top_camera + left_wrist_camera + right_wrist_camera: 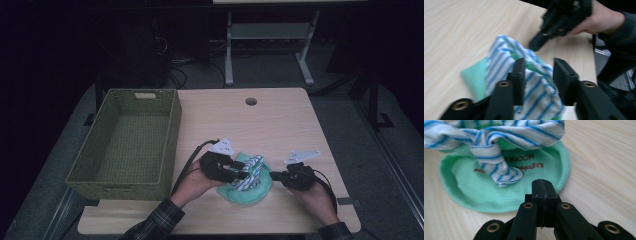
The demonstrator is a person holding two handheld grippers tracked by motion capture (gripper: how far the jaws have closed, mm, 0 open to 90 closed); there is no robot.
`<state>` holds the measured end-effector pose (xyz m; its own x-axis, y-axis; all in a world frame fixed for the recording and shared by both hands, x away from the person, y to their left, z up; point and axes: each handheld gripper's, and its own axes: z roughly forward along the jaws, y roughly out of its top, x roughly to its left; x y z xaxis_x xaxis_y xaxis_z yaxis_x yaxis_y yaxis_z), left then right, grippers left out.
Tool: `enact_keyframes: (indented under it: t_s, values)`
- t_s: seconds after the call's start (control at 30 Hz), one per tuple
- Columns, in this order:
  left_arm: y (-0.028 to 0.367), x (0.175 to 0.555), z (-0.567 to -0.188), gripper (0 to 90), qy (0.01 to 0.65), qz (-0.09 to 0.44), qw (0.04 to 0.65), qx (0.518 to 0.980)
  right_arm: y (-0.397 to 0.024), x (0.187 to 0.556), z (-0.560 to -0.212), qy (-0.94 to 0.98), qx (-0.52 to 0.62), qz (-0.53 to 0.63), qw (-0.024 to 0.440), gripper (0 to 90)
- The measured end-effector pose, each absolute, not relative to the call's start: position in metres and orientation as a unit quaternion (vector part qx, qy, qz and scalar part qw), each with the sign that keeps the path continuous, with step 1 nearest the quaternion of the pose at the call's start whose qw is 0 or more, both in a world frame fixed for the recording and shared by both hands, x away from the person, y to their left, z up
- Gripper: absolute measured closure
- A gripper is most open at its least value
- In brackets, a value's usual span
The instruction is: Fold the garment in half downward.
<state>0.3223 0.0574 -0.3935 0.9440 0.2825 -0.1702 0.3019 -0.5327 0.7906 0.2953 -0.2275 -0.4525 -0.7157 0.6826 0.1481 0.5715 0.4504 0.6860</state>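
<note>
A blue-striped cloth (251, 171) lies bunched on a green cloth (260, 191) near the table's (280, 120) front edge, between the left hand-held gripper's (538, 75) parted jaws; the right hand-held gripper (541, 191), jaws together, holds nothing just beside them. A green basket (170, 145) stands left.

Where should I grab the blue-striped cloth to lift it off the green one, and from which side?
Probably grip the striped cloth at its raised, bunched middle fold, coming from above with the left gripper, whose jaws already straddle it. That ridge stands clear of the green cloth beneath, so a pinch there should catch only the stripes. The shut right gripper sits at the green cloth's edge.
</note>
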Motion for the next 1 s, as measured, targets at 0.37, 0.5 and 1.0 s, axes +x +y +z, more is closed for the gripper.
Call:
enact_keyframes:
  t_s: [0.37,0.5,1.0]
  values:
    - [0.049,0.349,-0.425,87.5,0.210,0.018,0.391,0.896,-0.211,0.286,-0.453,0.860,0.331,0.386,0.048,89.7]
    - [0.041,0.347,-0.430,87.4,0.198,0.011,0.390,0.899,-0.201,0.286,-0.454,0.864,0.318,0.388,0.041,89.7]
    - [0.017,0.333,-0.429,88.1,0.174,-0.019,0.418,0.892,-0.201,0.287,-0.451,0.854,0.310,0.415,0.044,89.7]
